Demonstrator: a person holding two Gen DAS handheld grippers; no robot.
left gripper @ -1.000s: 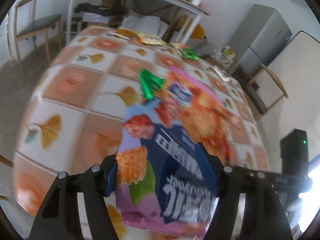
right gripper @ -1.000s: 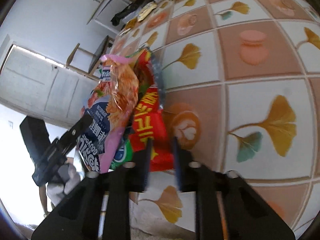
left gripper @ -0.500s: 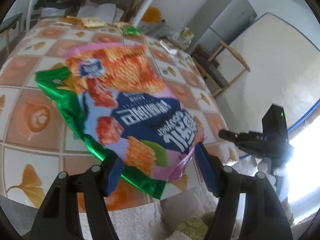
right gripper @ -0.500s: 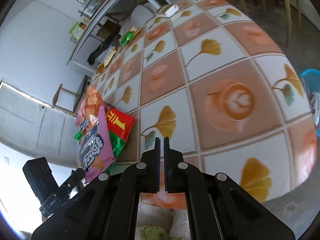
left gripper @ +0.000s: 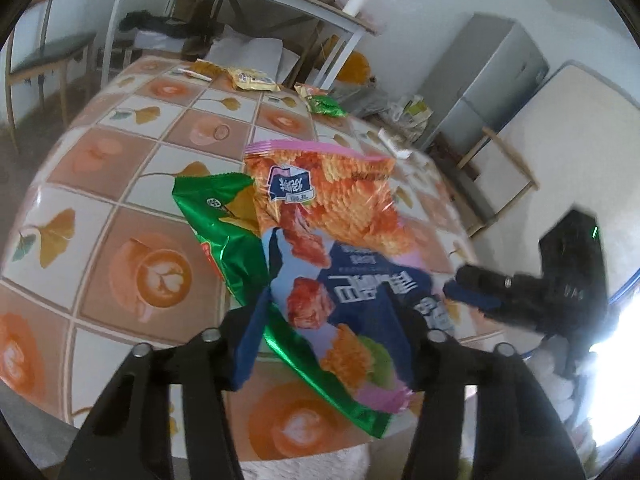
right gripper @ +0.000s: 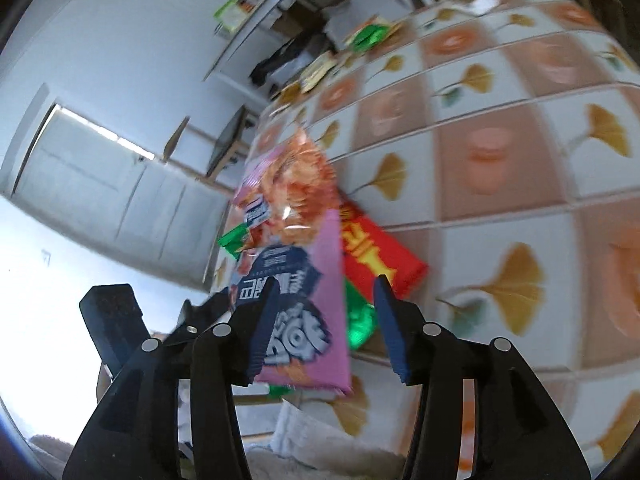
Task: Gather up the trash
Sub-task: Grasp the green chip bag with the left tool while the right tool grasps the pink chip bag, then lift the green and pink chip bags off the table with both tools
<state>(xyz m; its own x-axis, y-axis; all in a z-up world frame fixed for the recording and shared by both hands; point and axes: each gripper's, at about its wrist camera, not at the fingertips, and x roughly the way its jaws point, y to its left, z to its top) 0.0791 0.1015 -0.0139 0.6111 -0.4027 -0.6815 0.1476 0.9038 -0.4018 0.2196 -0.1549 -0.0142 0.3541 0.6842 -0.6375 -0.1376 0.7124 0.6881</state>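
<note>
Snack bags: left wrist view, pink bag (left gripper: 340,280) atop green bag (left gripper: 224,236), framed by closing left gripper (left gripper: 328,344) over table (left gripper: 120,184). Right wrist view, right gripper (right gripper: 324,324) opening around pink bag (right gripper: 296,280); contact undetermined.

The table (left gripper: 100,240) carries a cloth of orange and white squares printed with ginkgo leaves and coffee cups. At its far end lie a yellow wrapper (left gripper: 252,78), a green wrapper (left gripper: 326,105) and a white scrap (left gripper: 394,144). Near the front edge a red packet (right gripper: 380,256) rests on the cloth.
</note>
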